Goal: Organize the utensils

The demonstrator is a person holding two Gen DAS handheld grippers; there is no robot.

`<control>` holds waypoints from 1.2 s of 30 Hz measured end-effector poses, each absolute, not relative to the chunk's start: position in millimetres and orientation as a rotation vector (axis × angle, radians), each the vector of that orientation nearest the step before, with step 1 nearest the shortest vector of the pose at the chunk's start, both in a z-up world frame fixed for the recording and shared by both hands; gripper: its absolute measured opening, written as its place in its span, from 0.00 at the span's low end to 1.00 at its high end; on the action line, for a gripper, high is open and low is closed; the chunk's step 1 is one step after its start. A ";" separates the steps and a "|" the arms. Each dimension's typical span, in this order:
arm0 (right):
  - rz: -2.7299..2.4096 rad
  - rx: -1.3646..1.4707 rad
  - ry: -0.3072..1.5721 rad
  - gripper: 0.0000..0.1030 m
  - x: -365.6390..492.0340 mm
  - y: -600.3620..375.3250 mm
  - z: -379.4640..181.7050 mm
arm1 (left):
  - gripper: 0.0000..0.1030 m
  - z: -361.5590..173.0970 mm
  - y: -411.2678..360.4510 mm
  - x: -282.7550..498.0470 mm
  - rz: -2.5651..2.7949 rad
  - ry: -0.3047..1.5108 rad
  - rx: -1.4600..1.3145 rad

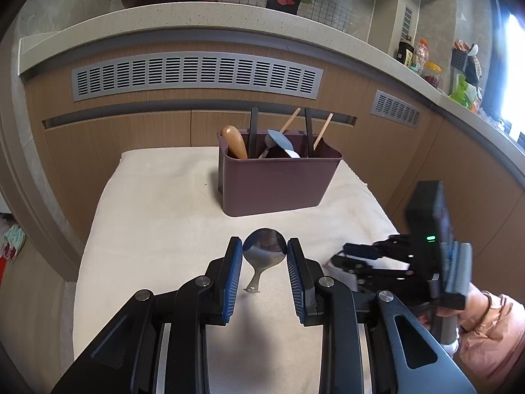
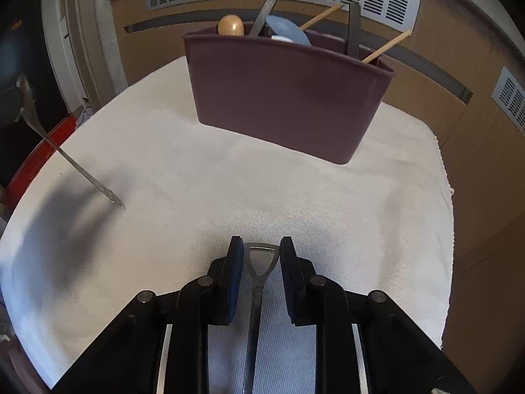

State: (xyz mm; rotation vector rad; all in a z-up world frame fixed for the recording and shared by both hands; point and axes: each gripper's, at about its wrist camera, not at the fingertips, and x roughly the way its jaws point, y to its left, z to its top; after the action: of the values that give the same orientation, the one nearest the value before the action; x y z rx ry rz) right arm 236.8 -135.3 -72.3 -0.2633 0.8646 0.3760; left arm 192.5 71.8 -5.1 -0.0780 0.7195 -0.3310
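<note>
My left gripper (image 1: 264, 251) is shut on the bowl of a steel spoon (image 1: 264, 252); the handle hangs down with its tip at the white cloth (image 1: 157, 216). The spoon also shows at the left of the right wrist view (image 2: 65, 154), tilted, tip on the cloth. My right gripper (image 2: 261, 255) is shut on the end of a metal utensil handle (image 2: 259, 262) that runs back under it. The maroon utensil box (image 1: 279, 180) stands at the cloth's far side and holds a wooden spoon, a blue spoon, chopsticks and dark utensils. It also shows in the right wrist view (image 2: 288, 101).
The cloth covers a small table in front of a wooden cabinet wall with grey vents (image 1: 197, 75). A stone counter (image 1: 229, 16) above carries jars and bottles at the right. The right gripper and hand (image 1: 426, 262) are low at the table's right edge.
</note>
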 end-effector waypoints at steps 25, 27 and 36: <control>0.384 -0.090 0.857 0.13 151.6 -193.0 -36.2 | 0.28 21.2 49.9 169.9 -0.357 0.678 -0.034; 0.399 -0.070 0.910 0.35 144.8 -192.5 -56.4 | 0.28 19.5 49.4 170.4 -0.360 0.681 -0.036; 0.265 -0.099 0.940 0.41 133.5 -164.4 -101.5 | 0.28 13.5 50.1 174.8 -0.361 0.700 -0.041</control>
State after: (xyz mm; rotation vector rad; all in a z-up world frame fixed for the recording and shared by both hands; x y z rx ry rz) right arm 133.5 -164.4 -101.5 -0.0990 0.9398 0.2654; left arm 174.8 50.1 13.5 -0.0405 0.6999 -0.3611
